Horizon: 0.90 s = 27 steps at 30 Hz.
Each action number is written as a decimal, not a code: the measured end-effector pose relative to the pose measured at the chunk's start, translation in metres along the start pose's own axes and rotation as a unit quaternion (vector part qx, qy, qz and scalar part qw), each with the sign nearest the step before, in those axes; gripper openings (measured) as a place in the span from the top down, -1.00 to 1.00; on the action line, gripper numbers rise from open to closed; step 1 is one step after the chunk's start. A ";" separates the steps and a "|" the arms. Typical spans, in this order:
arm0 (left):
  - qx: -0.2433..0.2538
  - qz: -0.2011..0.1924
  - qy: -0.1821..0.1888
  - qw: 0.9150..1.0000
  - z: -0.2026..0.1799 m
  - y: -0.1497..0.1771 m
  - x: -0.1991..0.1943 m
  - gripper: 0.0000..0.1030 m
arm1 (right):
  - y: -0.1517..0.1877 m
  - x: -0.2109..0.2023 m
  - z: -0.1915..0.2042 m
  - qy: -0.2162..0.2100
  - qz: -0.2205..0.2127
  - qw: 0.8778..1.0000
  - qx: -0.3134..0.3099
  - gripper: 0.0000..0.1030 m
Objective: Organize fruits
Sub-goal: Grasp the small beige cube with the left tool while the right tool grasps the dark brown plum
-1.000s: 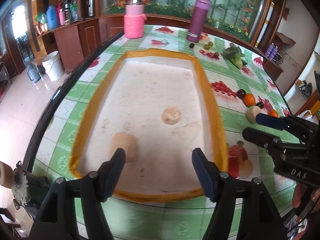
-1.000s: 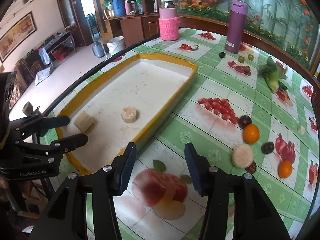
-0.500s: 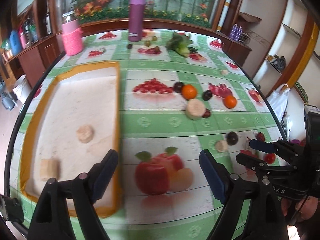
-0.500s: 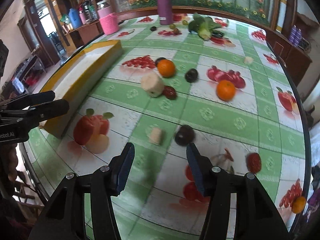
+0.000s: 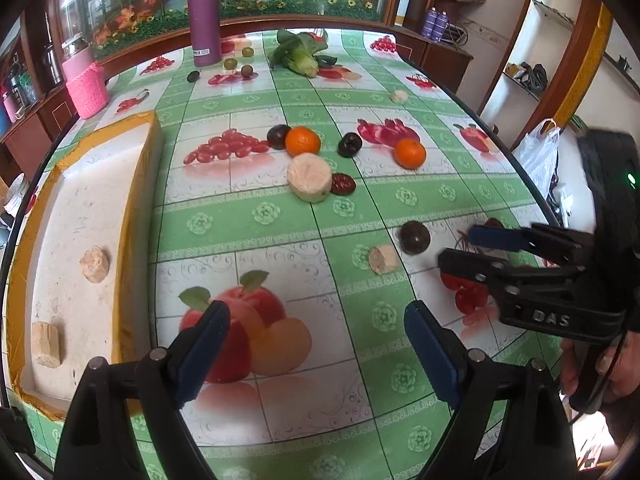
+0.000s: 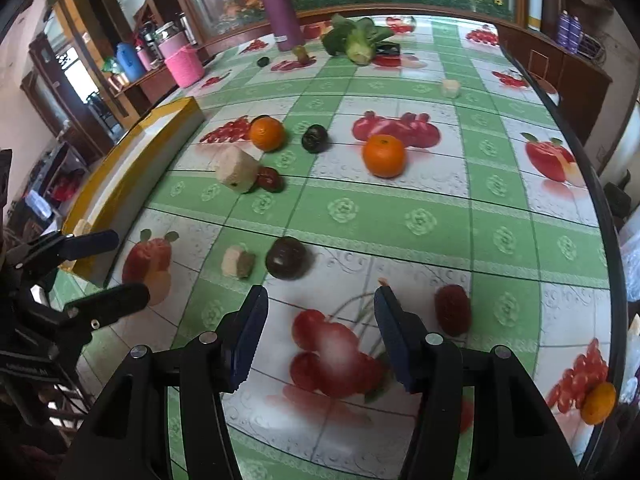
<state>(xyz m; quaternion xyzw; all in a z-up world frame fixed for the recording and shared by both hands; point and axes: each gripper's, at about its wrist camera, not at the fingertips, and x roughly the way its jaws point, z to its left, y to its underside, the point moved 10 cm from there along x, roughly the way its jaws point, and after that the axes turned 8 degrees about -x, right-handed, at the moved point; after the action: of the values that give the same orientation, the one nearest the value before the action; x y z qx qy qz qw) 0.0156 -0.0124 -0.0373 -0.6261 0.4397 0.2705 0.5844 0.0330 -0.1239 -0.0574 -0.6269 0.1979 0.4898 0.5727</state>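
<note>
My left wrist camera looks steeply down along my fingers at the table (image 5: 280,216), close above its near edge, with the yellow-rimmed tray (image 5: 132,216) at its left. My right wrist camera faces the same way from further right. Both views share the dark plum (image 5: 415,237) (image 6: 287,258), the pale chunk (image 5: 382,259) (image 6: 237,262), the oranges and the purple bottle (image 5: 205,19) (image 6: 280,8).

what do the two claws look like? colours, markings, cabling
Both are black plastic two-finger units with silver screws. The left claw has blue pads inside its fingers; the right claw has the same blue pads. Seen from the left wrist, the right claw's body carries white "DAS" lettering, a green light on its housing, and a dark cable by the hand. No sleeve shows.
</note>
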 end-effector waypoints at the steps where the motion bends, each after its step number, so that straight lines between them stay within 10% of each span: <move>1: 0.001 0.002 -0.001 1.000 0.000 0.002 0.000 -0.76 | -0.001 0.006 0.002 -0.004 0.004 1.000 -0.006 -0.06; 6: 0.002 0.008 -0.009 1.000 0.007 0.015 -0.003 -0.76 | -0.009 0.022 0.009 -0.015 0.006 0.999 -0.041 -0.02; 11: -0.008 0.015 -0.013 1.000 0.012 0.020 0.000 -0.76 | -0.014 0.027 0.011 -0.008 0.011 0.997 -0.073 0.51; 22: -0.002 0.016 0.007 1.000 -0.029 -0.005 0.032 -0.75 | 0.004 -0.012 -0.025 0.037 -0.014 0.998 -0.042 0.54; 27: 0.021 0.022 0.011 0.999 -0.051 -0.011 0.052 -0.25 | 0.017 -0.019 -0.042 0.037 -0.013 0.999 -0.012 0.52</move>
<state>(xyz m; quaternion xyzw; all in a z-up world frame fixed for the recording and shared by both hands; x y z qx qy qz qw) 0.0404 -0.0752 -0.0670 -0.6069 0.4658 0.2673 0.5859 0.0270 -0.1725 -0.0561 -0.6540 0.2043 0.4611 0.5639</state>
